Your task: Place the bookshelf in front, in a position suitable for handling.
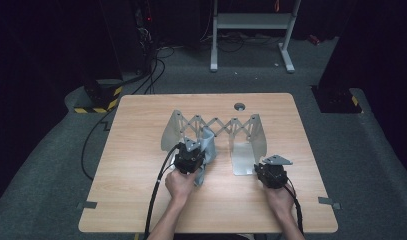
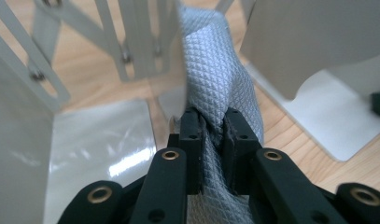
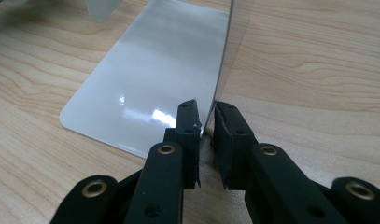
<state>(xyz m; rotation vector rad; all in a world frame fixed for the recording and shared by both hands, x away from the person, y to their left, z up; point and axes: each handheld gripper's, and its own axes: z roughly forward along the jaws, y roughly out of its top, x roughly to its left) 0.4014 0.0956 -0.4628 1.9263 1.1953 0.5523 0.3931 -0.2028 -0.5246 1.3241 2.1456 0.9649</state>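
Firmly, left claw pinches grey cloth — right claw clamps bookend's edge.

One grey quilted cloth, one expandable metal rack, two claws

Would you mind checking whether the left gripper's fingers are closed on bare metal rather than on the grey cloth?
No, the left gripper has its fingers pinched on the quilted grey cloth, not on metal.
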